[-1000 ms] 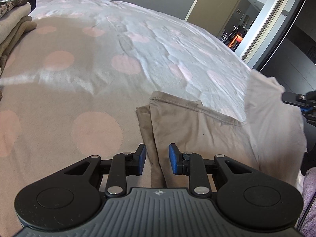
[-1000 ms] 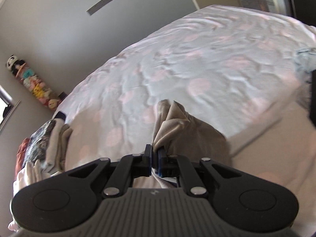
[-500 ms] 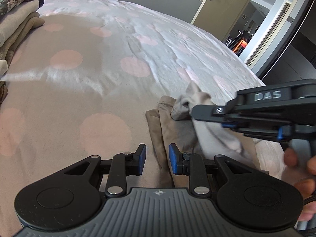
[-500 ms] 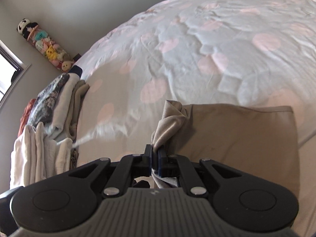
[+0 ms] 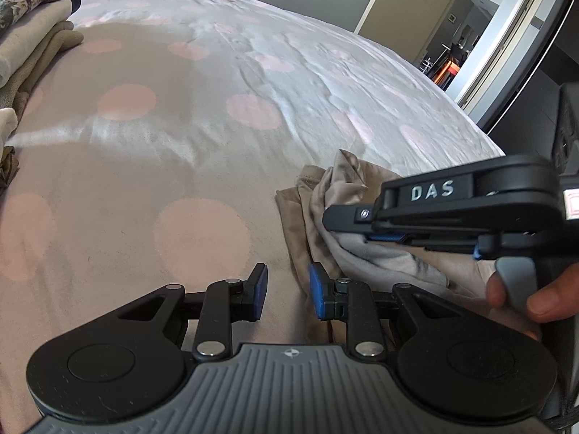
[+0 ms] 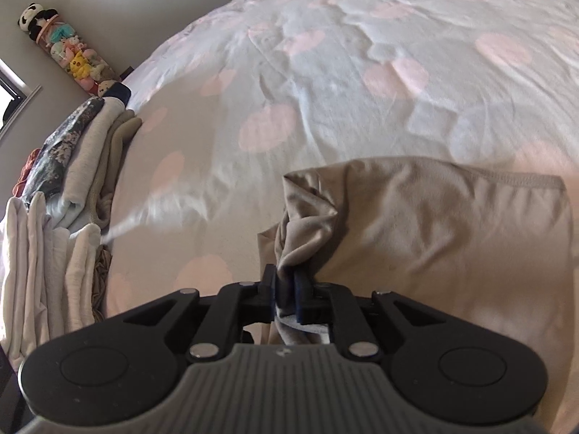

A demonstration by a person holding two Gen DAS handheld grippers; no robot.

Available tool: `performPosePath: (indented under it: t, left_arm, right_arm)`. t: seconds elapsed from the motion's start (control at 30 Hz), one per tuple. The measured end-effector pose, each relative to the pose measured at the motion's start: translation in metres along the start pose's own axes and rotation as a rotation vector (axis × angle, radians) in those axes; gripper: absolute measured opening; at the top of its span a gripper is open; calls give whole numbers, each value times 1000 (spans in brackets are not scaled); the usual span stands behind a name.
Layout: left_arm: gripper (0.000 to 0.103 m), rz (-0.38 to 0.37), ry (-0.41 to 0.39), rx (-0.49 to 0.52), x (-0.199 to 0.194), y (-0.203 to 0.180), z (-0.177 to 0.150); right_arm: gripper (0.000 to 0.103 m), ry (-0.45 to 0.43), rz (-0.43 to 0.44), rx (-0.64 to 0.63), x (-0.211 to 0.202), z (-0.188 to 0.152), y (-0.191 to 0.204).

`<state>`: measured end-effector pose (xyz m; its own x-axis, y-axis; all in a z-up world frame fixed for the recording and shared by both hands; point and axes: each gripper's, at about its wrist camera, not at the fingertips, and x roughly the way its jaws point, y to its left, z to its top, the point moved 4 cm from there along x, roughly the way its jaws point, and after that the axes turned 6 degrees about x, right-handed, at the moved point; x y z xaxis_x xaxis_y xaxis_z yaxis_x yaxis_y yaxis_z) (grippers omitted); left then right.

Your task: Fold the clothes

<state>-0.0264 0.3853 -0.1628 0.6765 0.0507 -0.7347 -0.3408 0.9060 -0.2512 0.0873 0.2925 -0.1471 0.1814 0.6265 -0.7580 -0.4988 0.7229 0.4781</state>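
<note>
A beige garment [image 5: 291,213] [image 6: 441,231] lies folded flat on the dotted bedspread [image 5: 144,152]. My right gripper [image 6: 286,291] [image 5: 347,224] holds a bunched corner of it, brought over onto the garment's left edge. Its jaws are opening, and the cloth still fills the narrow gap between the pads. A person's hand [image 5: 542,300] grips the right handle. My left gripper [image 5: 287,287] stands open just in front of the garment's near left edge, with only that edge of cloth and bedspread below its pads.
A stack of folded clothes [image 5: 32,47] [image 6: 83,166] sits at the bed's left side, with white folded pieces [image 6: 36,260] beside it. Plush toys [image 6: 68,50] hang on the wall. An open door [image 5: 383,0] lies beyond the bed's far right.
The right gripper swept in from the right, carrying the garment's corner across to its left edge and lower. Its pads now stand slightly apart. The left gripper stayed put.
</note>
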Motion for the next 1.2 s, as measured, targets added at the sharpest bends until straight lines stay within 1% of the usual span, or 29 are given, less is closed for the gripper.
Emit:
performPosePath:
  t: [0.07, 0.13, 0.23, 0.37, 0.47, 0.5, 0.6, 0.67, 0.73, 0.83, 0.9, 0.93, 0.97, 1.0, 1.03, 1.1, 1.2]
  left_arm:
    - [22, 13, 8, 18, -3, -4, 0]
    - [22, 20, 19, 36, -7, -10, -1]
    - [22, 23, 47, 63, -10, -19, -4]
    - [22, 41, 101, 108, -13, -32, -11]
    - [22, 49, 123, 136, -18, -40, -17]
    - [22, 51, 129, 144, -19, -43, -19]
    - [23, 53, 143, 162, -24, -51, -25]
    - [22, 46, 152, 165, -26, -55, -29]
    - [22, 46, 162, 168, -27, -58, -32]
    - [22, 55, 175, 174, -29, -60, -36]
    - [22, 59, 180, 172, -31, -60, -37]
    - [22, 61, 179, 170, -33, -59, -37]
    - [22, 62, 179, 167, -34, -59, -37]
    - [22, 64, 178, 165, -36, -58, -37]
    - [22, 68, 177, 164, -39, -57, -37]
    - [22, 75, 174, 160, -43, -55, -36]
    - [22, 90, 166, 136, -51, -48, -33]
  right_arm:
    - [18, -19, -6, -20, -11, 0, 3]
    - [24, -41, -10, -34, -24, -1, 2]
    - [27, -82, -19, -45, -48, -5, -4]
    - [33, -125, -43, -46, -78, -13, -21]
    - [38, -144, -63, -38, -97, -22, -39]
    - [41, -147, -66, -31, -102, -26, -45]
    - [47, -157, -61, 14, -115, -36, -67]
    - [48, -166, -68, 31, -119, -41, -79]
    - [52, -172, -76, 43, -121, -45, -90]
    - [52, -167, -58, 67, -118, -50, -100]
    - [49, -160, -34, 73, -115, -53, -101]
    - [40, -159, -34, 62, -113, -54, -99]
    - [35, -159, -38, 50, -111, -55, -97]
    - [18, -160, -34, 37, -112, -56, -94]
    - [9, -162, -28, 24, -113, -58, -92]
    - [7, -170, -8, -8, -118, -60, -83]
    - [6, -169, 35, -90, -130, -70, -63]
